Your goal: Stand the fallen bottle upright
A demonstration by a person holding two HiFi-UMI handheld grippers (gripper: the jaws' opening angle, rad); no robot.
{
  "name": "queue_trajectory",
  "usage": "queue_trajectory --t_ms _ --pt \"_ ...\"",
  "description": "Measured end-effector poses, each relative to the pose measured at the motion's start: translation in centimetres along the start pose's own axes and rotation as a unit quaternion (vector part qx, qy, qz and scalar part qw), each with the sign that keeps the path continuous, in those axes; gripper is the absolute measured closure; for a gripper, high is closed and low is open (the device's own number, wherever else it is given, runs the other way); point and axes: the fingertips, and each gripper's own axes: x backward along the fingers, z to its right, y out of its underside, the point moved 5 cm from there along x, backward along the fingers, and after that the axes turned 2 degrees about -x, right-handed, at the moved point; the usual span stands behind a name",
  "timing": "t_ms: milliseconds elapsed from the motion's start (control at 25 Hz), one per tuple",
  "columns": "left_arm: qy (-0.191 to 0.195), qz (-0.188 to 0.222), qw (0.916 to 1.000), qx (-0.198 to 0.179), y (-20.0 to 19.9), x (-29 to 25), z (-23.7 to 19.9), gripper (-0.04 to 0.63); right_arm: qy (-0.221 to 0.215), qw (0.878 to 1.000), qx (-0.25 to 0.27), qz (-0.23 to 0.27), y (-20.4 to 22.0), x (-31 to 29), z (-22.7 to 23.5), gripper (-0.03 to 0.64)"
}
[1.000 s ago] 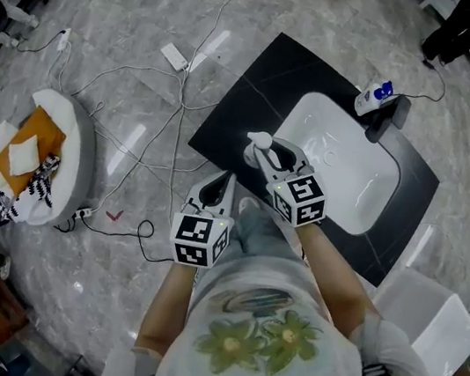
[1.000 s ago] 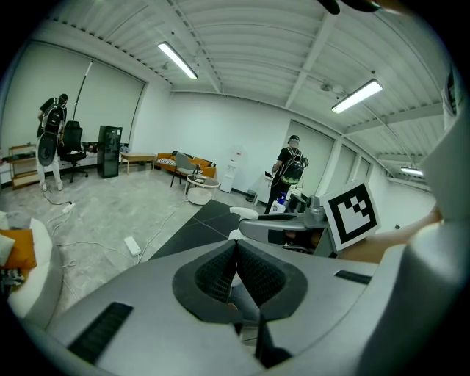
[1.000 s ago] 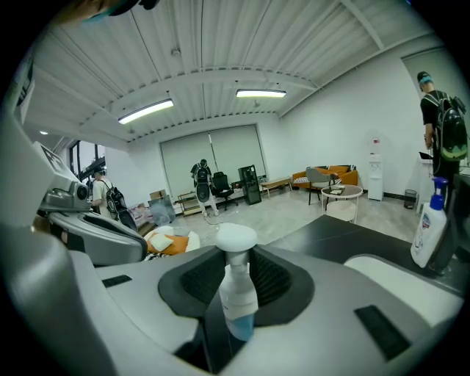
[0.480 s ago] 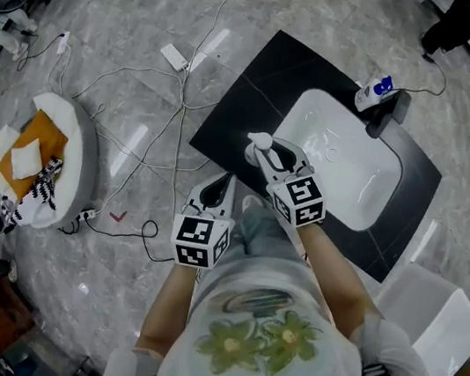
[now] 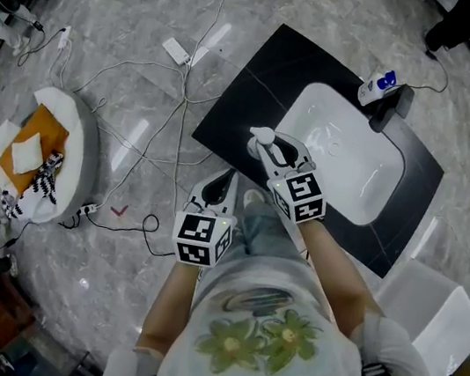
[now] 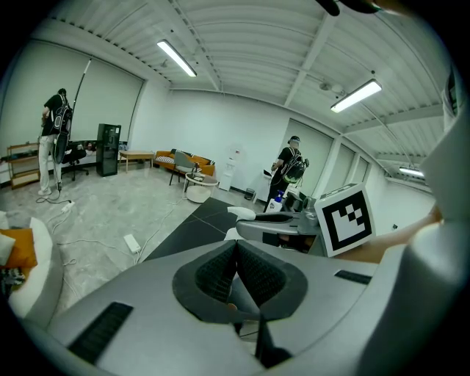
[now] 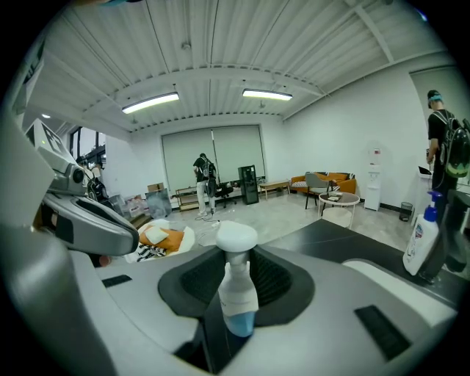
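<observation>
A small clear bottle (image 7: 236,290) with a white round cap and blue liquid at its bottom stands upright between the pads of my right gripper (image 7: 236,275), which is shut on its body. In the head view the bottle's white cap (image 5: 260,136) shows at the tip of the right gripper (image 5: 268,150), over the left part of the black counter (image 5: 250,96). Whether its base touches the counter is hidden. My left gripper (image 6: 236,273) is shut with nothing in it and sits lower left of the right one, off the counter's near edge (image 5: 220,187).
A white sink (image 5: 346,161) is set in the counter, with a black faucet (image 5: 388,115) and a blue-capped white bottle (image 5: 378,87) at its far rim. Cables and a power strip (image 5: 178,51) lie on the floor. A round white basket (image 5: 44,155) is at left.
</observation>
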Motion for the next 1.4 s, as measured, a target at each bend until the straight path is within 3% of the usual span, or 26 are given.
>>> queue_trajectory --t_ms 1400 --pt "0.022 -0.002 0.9997 -0.015 0.7 1.9 2.0 0.577 0.002 1.0 0.014 -0.016 1.1 1.2 -1.9 0.495"
